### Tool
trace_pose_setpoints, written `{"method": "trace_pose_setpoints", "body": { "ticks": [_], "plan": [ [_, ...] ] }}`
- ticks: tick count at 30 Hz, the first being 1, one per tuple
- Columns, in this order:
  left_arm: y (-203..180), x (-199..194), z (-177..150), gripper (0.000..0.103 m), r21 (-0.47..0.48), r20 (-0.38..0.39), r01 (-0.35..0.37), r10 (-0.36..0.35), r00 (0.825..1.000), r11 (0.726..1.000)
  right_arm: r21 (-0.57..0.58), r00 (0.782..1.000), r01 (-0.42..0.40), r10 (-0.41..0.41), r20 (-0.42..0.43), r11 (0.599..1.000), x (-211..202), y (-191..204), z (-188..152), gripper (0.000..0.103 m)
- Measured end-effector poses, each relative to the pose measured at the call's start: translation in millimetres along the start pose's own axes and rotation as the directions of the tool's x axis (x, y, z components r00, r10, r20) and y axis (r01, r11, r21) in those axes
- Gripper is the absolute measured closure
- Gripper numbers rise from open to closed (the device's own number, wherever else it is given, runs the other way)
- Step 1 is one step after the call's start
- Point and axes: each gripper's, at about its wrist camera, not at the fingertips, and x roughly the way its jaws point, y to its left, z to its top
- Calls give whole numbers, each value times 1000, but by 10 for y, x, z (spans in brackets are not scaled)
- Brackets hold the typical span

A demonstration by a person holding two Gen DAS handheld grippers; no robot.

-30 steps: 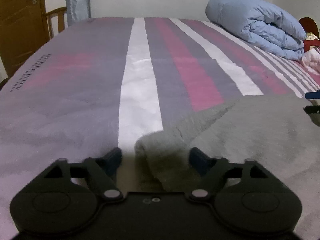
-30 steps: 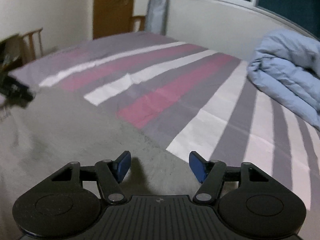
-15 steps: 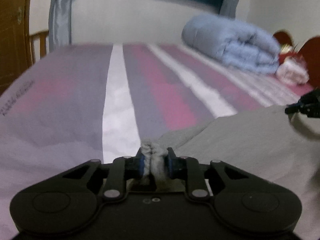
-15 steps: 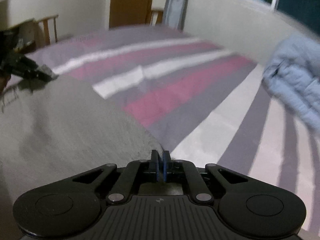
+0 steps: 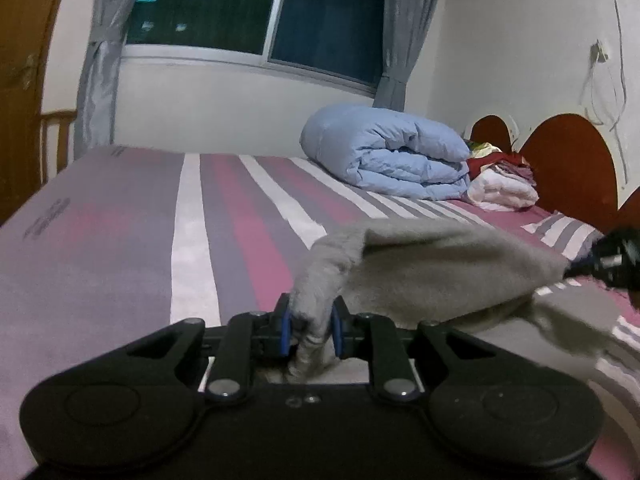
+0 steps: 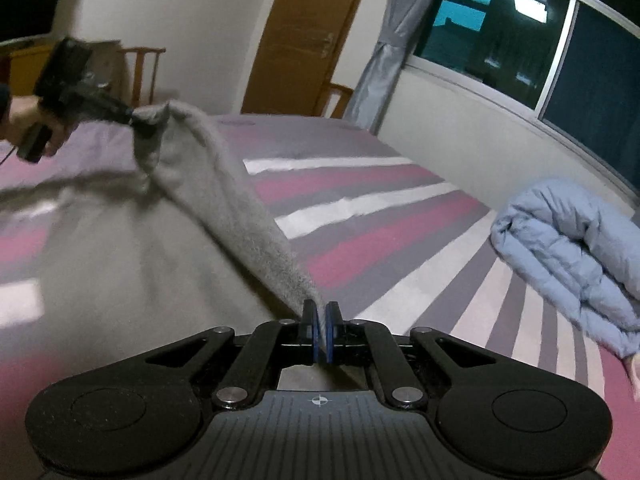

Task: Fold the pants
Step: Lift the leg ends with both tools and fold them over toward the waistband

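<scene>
Pinching fuzzy grey pants (image 5: 432, 276) edge w/ both tools, left tool (image 5: 310, 330) & right tool (image 6: 320, 330), above striped bedsheet (image 5: 224, 216).

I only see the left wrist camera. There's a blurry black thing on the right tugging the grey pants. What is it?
Observer: That's the right gripper. Its blue fingers are pinched shut on a thin edge of the pants.
Operator: Who's holding my gripper?
Observer: A hand at the far left holds the left gripper, with the pants lifted off the bed.
Operator: What's behind that hand?
Observer: A wooden chair against the wall.
</scene>
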Motion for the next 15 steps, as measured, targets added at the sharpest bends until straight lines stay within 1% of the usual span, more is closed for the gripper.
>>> {"method": "trace_pose_setpoints", "body": {
  "ticks": [2,3,4,5,6,7,8,9,10,11,12,13,14,15],
  "plan": [
    [-62,-140,-224,94,-18,-28,-15,14,1000,1000,28,1000,1,-1,-20,1000,-75,227,-226,99],
    [-83,-184,-328,92,-33,-42,-26,24,999,999,43,999,15,-13,-31,999,-93,366,-367,98],
    [-123,-204,-451,90,-48,-83,-44,40,996,998,60,999,20,-18,-40,998,-107,487,-489,98],
    [-153,-223,-548,83,-56,-132,-81,73,989,995,79,999,28,-24,-48,996,-119,603,-613,98],
    [-186,-244,-640,80,-73,-172,-120,106,979,990,109,998,46,-41,-48,993,-147,707,-725,97],
    [-217,-290,-724,80,-93,-187,-152,132,973,984,147,995,89,-83,-45,985,-194,797,-819,88],
    [-253,-364,-791,80,-114,-184,-188,165,969,976,188,992,128,-124,-35,974,-250,855,-880,78],
    [-271,-460,-834,72,-168,-162,-216,189,968,962,248,988,150,-151,-14,957,-339,894,-936,49],
    [-276,-532,-855,65,-227,-153,-232,200,968,946,308,986,153,-164,9,939,-418,908,-969,31],
    [-306,-597,-852,53,-266,-147,-265,233,961,927,368,985,149,-171,27,918,-486,904,-985,30],
    [-332,-660,-846,47,-296,-123,-283,258,958,912,424,983,146,-178,36,894,-534,893,-989,30],
    [-369,-727,-842,45,-338,-91,-274,258,962,901,473,983,139,-180,42,870,-554,856,-979,30],
    [-381,-766,-844,46,-381,-76,-258,248,966,888,533,982,128,-183,51,836,-571,820,-971,30],
    [-371,-800,-854,50,-429,-73,-240,231,970,871,578,980,118,-187,61,808,-594,799,-961,30]
  ]
}}
